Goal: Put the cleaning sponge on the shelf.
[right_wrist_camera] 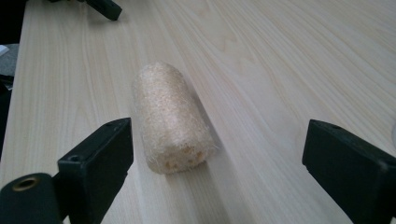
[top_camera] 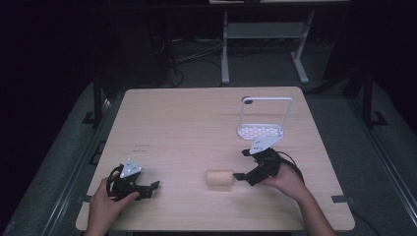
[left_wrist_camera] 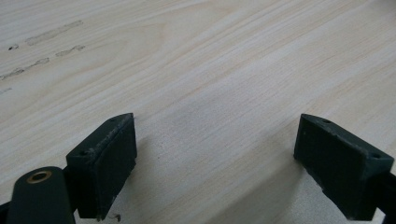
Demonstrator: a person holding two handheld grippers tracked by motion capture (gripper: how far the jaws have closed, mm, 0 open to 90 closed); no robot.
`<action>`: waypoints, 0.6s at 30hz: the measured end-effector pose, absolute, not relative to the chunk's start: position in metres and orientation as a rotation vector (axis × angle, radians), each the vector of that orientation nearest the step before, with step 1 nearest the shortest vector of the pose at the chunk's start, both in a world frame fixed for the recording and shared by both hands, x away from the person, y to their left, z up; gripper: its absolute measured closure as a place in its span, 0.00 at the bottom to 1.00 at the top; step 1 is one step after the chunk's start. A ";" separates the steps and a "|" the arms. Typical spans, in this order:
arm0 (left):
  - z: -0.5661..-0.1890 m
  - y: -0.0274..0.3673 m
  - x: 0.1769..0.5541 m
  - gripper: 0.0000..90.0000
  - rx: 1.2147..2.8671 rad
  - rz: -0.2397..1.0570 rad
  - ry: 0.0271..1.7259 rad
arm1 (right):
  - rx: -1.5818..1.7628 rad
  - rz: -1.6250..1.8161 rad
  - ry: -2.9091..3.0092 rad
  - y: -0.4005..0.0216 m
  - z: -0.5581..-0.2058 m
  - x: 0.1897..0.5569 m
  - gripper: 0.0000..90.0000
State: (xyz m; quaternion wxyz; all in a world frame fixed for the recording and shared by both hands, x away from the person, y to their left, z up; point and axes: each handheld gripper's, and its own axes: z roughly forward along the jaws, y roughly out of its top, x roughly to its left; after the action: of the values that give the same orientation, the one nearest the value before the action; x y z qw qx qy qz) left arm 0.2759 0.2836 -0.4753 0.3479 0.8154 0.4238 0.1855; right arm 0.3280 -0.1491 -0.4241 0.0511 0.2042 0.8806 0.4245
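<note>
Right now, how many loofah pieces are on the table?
1. The loofah lies on its side near the table's front edge, just ahead of the open right gripper, pointing end-on at it. None hidden that I can see.

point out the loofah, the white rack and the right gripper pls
loofah [right_wrist_camera: 170, 116]: right gripper view, middle of its fibrous side.
white rack [top_camera: 260, 131]: high view, perforated base tray.
right gripper [top_camera: 239, 176]: high view, midway between the tips of its open jaws, beside the loofah.

Loofah, white rack, table
</note>
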 end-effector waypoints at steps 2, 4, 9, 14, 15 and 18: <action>-0.475 0.284 0.276 0.14 2.114 0.481 1.099 | 0.611 1.293 2.685 -0.146 -0.423 0.329 0.09; -0.475 0.284 0.276 0.14 2.115 0.481 1.099 | 0.604 1.308 2.689 -0.144 -0.424 0.330 0.09; -0.475 0.284 0.276 0.14 2.115 0.480 1.099 | 0.559 1.293 2.717 -0.134 -0.424 0.332 0.09; -0.475 0.284 0.276 0.14 2.114 0.482 1.100 | 0.516 1.292 2.736 -0.125 -0.422 0.334 0.10; -0.475 0.284 0.276 0.14 2.115 0.481 1.100 | 0.491 1.295 2.748 -0.121 -0.422 0.335 0.10; -0.475 0.284 0.276 0.14 2.116 0.480 1.100 | 0.475 1.307 2.754 -0.117 -0.422 0.336 0.10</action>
State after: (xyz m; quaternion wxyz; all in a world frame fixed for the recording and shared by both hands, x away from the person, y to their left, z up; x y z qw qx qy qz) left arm 0.2760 0.2836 -0.4750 0.3471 0.8156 0.4242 0.1851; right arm 0.3357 -0.1174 -0.4221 0.0283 0.1540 0.8923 0.4235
